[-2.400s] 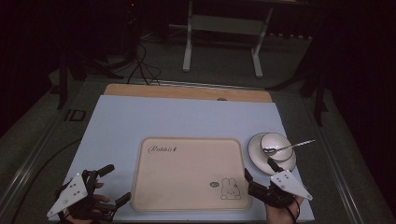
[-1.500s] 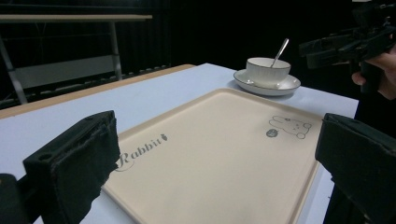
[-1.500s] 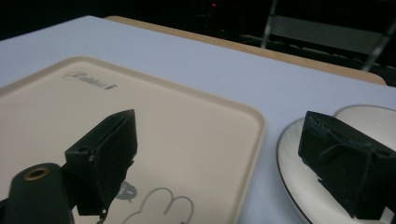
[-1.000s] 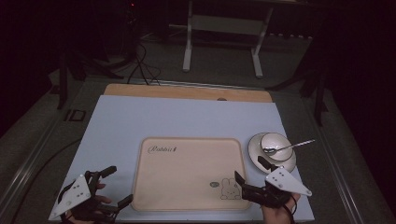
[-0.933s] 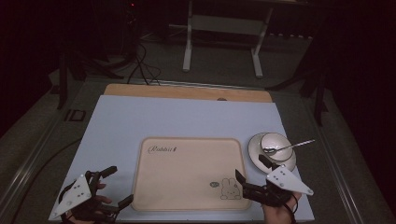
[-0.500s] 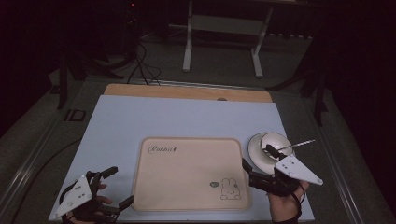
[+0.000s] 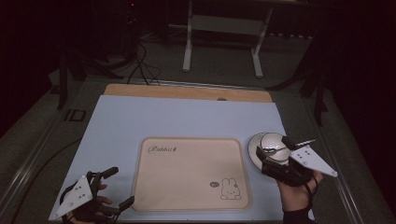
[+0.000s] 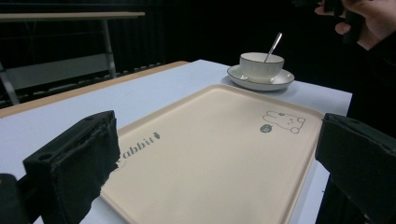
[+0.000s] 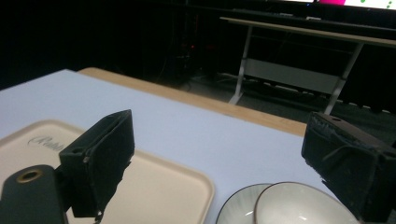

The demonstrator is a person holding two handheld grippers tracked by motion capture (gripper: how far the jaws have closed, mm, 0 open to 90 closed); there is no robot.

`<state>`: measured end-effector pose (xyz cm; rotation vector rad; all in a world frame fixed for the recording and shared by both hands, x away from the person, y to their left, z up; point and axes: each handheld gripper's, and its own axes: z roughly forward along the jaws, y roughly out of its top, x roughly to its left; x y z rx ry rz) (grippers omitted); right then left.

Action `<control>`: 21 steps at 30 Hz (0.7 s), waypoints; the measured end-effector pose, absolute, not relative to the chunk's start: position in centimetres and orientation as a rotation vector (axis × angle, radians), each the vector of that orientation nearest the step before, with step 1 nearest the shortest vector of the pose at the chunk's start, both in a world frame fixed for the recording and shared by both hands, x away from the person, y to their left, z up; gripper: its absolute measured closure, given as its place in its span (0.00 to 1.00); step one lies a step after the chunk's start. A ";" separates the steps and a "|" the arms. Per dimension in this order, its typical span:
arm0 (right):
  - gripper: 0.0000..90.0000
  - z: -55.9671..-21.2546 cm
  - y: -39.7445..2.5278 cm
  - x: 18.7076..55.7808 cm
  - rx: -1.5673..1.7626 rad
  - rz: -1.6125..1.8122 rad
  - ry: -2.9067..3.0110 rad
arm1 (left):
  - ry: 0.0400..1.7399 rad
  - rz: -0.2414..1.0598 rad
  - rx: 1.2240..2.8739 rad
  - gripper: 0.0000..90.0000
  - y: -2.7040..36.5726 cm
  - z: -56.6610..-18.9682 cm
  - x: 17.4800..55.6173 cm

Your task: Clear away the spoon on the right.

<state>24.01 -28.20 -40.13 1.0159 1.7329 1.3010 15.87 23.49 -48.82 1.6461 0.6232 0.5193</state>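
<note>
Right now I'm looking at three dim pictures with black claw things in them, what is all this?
A person holds a two-jaw tool in each hand. The high view looks down on the table: the left hand-held gripper sits at the near left corner, open and empty. The right hand-held gripper, also open, hovers over a bowl on a saucer, with a spoon in the bowl. The other two pictures come from cameras riding on the tools, so the black blocks are their jaws. An empty beige tray with a rabbit drawing lies between.
</note>
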 end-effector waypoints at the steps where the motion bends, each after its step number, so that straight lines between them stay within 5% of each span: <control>1: 0.10 -40.1 -28.4 24.1 1.021 1.295 1.723 | 0.623 0.519 1.646 0.00 23.5 -48.8 15.9; 21: 0.15 -40.6 -34.3 26.7 1.191 1.179 1.582 | 0.631 0.524 1.658 0.00 23.5 -48.9 15.7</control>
